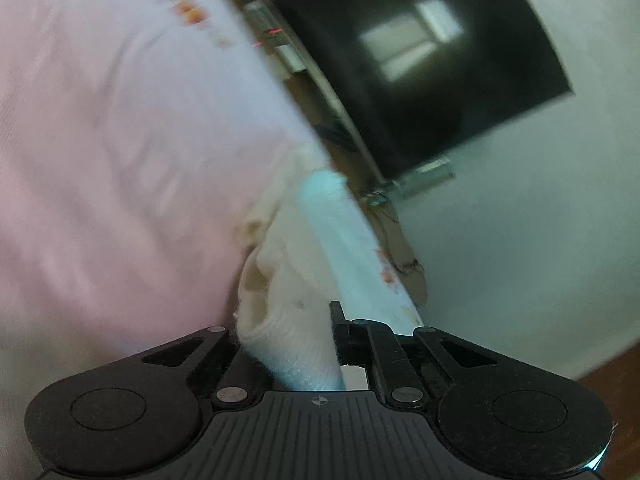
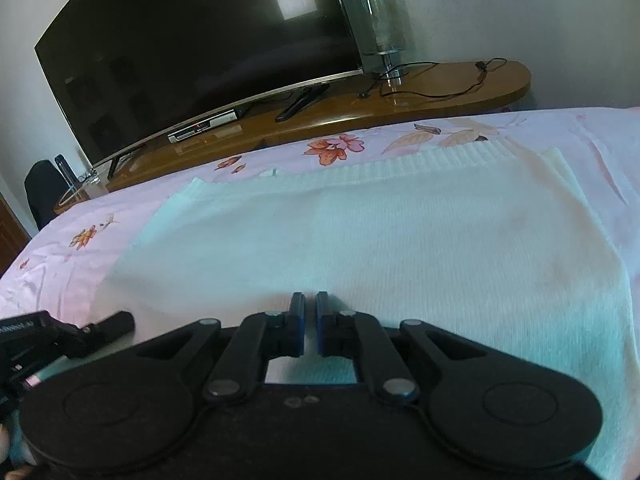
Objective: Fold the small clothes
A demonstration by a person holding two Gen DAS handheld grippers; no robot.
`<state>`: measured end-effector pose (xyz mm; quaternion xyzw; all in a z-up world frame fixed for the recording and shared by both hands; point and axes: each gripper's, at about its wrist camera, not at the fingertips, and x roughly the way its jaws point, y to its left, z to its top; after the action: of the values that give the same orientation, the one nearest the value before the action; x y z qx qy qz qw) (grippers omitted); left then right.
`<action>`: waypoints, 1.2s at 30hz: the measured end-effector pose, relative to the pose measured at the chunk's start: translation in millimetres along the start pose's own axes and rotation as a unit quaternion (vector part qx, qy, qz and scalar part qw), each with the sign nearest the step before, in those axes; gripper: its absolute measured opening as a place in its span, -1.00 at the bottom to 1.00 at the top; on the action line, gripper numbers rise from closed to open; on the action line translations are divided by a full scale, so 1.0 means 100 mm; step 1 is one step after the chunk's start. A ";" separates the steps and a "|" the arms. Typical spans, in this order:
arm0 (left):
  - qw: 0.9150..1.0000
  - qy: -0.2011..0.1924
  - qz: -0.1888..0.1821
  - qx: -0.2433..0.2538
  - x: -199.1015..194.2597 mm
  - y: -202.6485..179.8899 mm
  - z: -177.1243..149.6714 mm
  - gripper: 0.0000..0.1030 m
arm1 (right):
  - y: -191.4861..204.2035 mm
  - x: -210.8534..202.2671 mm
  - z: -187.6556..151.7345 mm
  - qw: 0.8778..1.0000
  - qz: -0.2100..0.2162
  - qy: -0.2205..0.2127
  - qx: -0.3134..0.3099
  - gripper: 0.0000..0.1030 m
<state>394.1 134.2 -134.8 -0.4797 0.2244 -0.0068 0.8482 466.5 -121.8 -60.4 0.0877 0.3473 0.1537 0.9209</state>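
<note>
A small white ribbed knit garment [image 2: 360, 240] lies spread flat on the pink floral bedsheet [image 2: 60, 264]. My right gripper [image 2: 310, 304] is over its near edge, jaws nearly closed with a thin gap, nothing visibly between them. In the blurred, tilted left wrist view, my left gripper [image 1: 316, 320] is shut on a bunched white knit fold [image 1: 292, 304] of the garment, which fills the space between the jaws; only the right finger [image 1: 338, 316] shows. The left gripper's body [image 2: 48, 336] shows at the far left of the right wrist view.
Beyond the bed stands a wooden TV stand [image 2: 400, 100] with a large dark TV [image 2: 200, 48], a set-top box [image 2: 204, 126], a glass lamp [image 2: 378, 28] and cables. A dark chair [image 2: 42, 192] is at the left. The TV [image 1: 420, 60] also appears in the left wrist view.
</note>
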 end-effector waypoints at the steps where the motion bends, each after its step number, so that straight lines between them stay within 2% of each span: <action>1: 1.000 0.001 -0.006 0.029 -0.01 -0.11 0.04 -0.86 | 0.00 0.00 0.00 1.000 -0.001 0.000 -0.001 -0.96; 3: 0.995 0.008 -0.024 0.093 -0.01 -0.40 0.12 -0.86 | 0.00 0.01 0.00 1.000 -0.006 0.001 -0.005 -0.99; 5: 0.986 0.022 -0.050 0.160 0.04 -0.78 0.19 -0.86 | 0.01 0.02 0.02 1.000 -0.011 0.004 -0.005 -0.99; 8: 0.963 0.058 -0.089 0.249 0.14 -1.32 0.17 -0.86 | -0.07 0.03 0.05 0.999 0.000 0.008 0.031 -1.00; 11: 0.936 0.112 -0.118 0.313 0.34 -1.76 0.02 -0.86 | -0.34 -0.04 0.03 0.992 0.040 0.001 0.122 -1.00; 12: 0.927 0.132 -0.125 0.328 0.43 -1.87 -0.07 -0.86 | -0.51 -0.18 0.00 0.984 0.046 -0.024 0.170 -0.99; 14: 0.915 0.161 -0.130 0.345 0.59 -1.98 -0.25 -0.86 | -0.84 -0.52 -0.12 0.968 0.035 -0.077 0.235 -0.63; 16: 0.908 0.195 -0.128 0.347 0.79 -2.00 -0.45 -0.86 | -1.17 -0.86 -0.26 0.956 0.014 -0.111 0.271 -0.57; 18: 0.898 0.243 -0.117 0.347 1.03 -1.94 -0.75 -0.86 | -1.48 -1.13 -0.37 0.945 0.001 -0.129 0.300 -0.29; 20: 0.887 0.278 -0.088 0.357 1.16 -1.91 -1.01 -0.81 | -1.72 -1.29 -0.43 0.939 -0.004 -0.130 0.319 0.06; 21: 0.886 0.276 -0.076 0.364 1.14 -1.92 -1.08 -0.41 | -1.81 -1.37 -0.44 0.938 -0.006 -0.134 0.321 0.10; 22: 0.887 0.270 -0.089 0.365 1.03 -1.94 -1.10 0.17 | -1.89 -1.44 -0.44 0.938 -0.009 -0.137 0.319 0.16; 24: 0.894 0.244 -0.122 0.355 0.74 -1.97 -1.01 0.59 | -1.98 -1.54 -0.43 0.939 -0.009 -0.141 0.315 0.25; 27: 0.906 0.202 -0.140 0.344 0.55 -1.97 -0.64 0.59 | -1.99 -1.55 -0.36 0.943 0.008 -0.144 0.301 0.25; 29: 0.918 0.171 -0.110 0.341 0.58 -1.89 -0.38 0.59 | -1.94 -1.46 -0.28 0.947 0.018 -0.137 0.289 0.24; 30: 0.925 0.166 -0.084 0.331 0.65 -1.80 -0.24 0.59 | -1.91 -1.40 -0.23 0.950 0.023 -0.133 0.281 0.24; 33: 0.942 0.184 -0.047 0.277 0.89 -1.54 0.03 0.59 | -1.76 -1.21 -0.09 0.961 0.025 -0.118 0.250 0.18; 36: 0.944 0.203 -0.021 0.258 1.06 -1.32 0.03 0.59 | -1.63 -1.00 0.09 0.973 0.015 -0.093 0.212 0.12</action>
<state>517.3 41.7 -64.8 -0.2372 0.3726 -0.1797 0.8790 437.7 -309.6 -36.6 0.2996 0.2830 0.0813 0.9075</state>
